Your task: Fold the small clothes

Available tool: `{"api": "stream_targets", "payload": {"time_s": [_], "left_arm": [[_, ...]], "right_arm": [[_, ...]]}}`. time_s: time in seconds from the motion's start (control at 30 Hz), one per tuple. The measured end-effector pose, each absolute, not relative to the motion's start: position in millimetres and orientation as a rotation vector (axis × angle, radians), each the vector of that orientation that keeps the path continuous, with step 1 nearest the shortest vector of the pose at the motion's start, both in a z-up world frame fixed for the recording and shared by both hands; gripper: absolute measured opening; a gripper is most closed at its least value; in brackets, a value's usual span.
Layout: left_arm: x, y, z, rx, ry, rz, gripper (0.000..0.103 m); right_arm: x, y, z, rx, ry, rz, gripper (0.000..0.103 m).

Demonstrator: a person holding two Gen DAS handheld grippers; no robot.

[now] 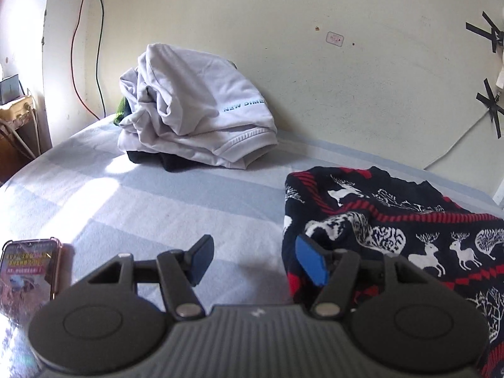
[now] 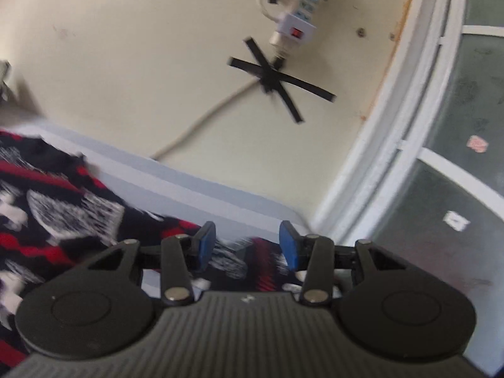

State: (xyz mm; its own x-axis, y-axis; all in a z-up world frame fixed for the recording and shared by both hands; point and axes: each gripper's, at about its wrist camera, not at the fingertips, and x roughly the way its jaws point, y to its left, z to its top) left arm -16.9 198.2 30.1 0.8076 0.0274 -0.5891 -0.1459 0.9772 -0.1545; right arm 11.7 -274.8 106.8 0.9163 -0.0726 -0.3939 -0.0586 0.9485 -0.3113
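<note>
Left view alone shows white clothes pile, phone; right view, blurred, power strip. Left gripper, right gripper both parted, empty, over sweater.

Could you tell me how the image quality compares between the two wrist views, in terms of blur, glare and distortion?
Left wrist view: sharp; sunlight washes out the bed sheet at left and glares on the phone; fisheye bends the wall. Right wrist view: motion-blurred, the reindeer sweater and taped power strip smeared; the window frame curves strongly.
</note>
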Motion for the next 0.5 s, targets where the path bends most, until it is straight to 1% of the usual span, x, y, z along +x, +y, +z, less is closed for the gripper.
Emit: {"api": "stream_targets", "payload": {"time_s": [0.17, 0.23, 0.27, 0.3, 0.33, 0.37, 0.43, 0.5], "left_arm": [[-24, 175, 17, -0.106, 0.665, 0.103, 0.059], [-23, 168, 10, -0.092, 0.696, 0.107, 0.056], [-25, 162, 7, -0.062, 0.676, 0.129, 0.055], [-24, 157, 6, -0.040, 0.666, 0.127, 0.042], [-23, 154, 7, -0.033, 0.654, 0.116, 0.015], [-20, 151, 9, -0.030, 0.652, 0.119, 0.010], [-13, 147, 14, 0.020, 0.624, 0.180, 0.009], [-9, 152, 33, 0.112, 0.531, 0.292, 0.009]], "right_arm": [[36, -196, 96, -0.168, 0.461, 0.306, 0.048], [46, -164, 88, -0.134, 0.491, 0.392, 0.048], [45, -144, 83, -0.139, 0.494, 0.424, 0.048], [48, -131, 77, -0.144, 0.496, 0.442, 0.048], [52, -122, 71, -0.140, 0.505, 0.452, 0.048], [56, -114, 64, -0.122, 0.523, 0.456, 0.048], [62, -112, 53, -0.072, 0.557, 0.432, 0.048], [73, -125, 45, 0.020, 0.617, 0.407, 0.045]]}}
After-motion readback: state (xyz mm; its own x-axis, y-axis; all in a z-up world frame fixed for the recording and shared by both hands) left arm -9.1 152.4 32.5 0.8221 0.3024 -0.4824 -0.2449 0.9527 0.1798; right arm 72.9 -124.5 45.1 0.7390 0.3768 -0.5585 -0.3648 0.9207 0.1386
